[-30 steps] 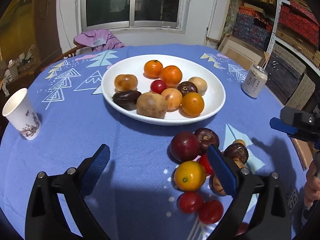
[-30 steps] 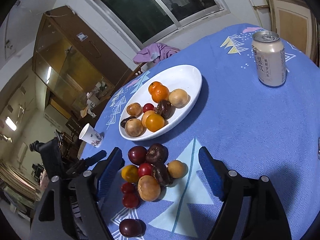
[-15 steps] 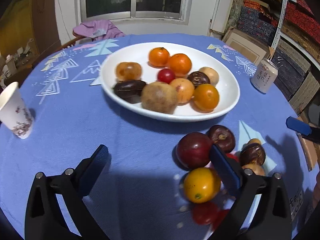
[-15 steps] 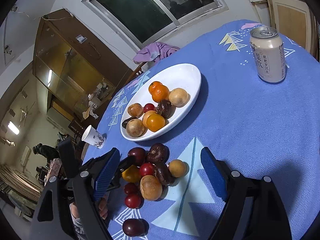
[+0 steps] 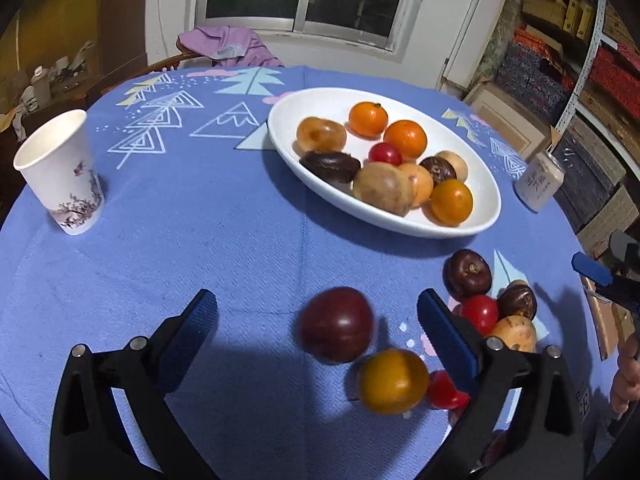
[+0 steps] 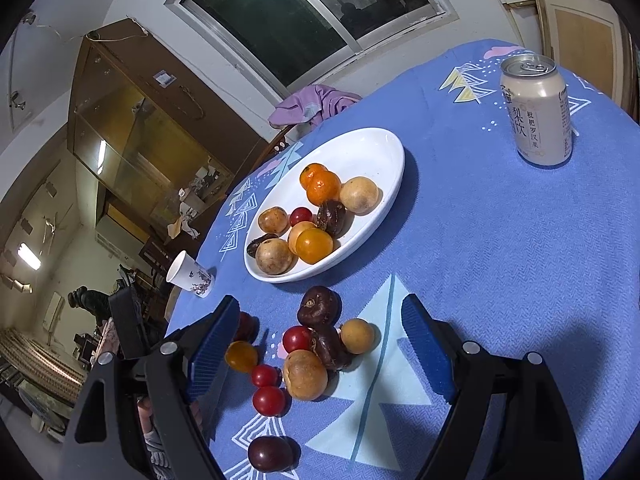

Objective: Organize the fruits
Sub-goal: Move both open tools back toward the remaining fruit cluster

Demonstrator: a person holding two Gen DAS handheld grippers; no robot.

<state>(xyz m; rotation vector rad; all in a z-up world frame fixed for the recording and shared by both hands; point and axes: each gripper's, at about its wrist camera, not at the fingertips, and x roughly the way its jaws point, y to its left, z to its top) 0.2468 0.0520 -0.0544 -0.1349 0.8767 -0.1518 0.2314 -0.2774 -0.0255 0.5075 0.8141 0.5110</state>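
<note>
A white oval plate [image 5: 486, 222] [image 6: 384, 152] holds several fruits. More loose fruits lie on the blue cloth in front of it. My left gripper [image 5: 318, 316] is open, its jaws wide on either side of a dark red plum [image 5: 337, 329], with a yellow-orange fruit [image 5: 393, 381] just beside it. My right gripper [image 6: 320, 334] is open and empty over the loose pile: a dark brown fruit [image 6: 319, 306], a red tomato [image 6: 297, 338] and a tan fruit [image 6: 305, 374]. Another plum [image 6: 270, 453] lies nearest.
A paper cup [image 5: 60, 174] [image 6: 188, 274] stands at the table's left. A drink can [image 6: 536, 110] [image 5: 538, 182] stands at the right beyond the plate. A chair with purple cloth [image 5: 228, 46] is behind the table. The right gripper's blue finger [image 5: 592, 274] shows at the far right.
My left gripper has moved forward and right, so the dark red plum now lies between its open jaws. The right gripper has barely shifted.
</note>
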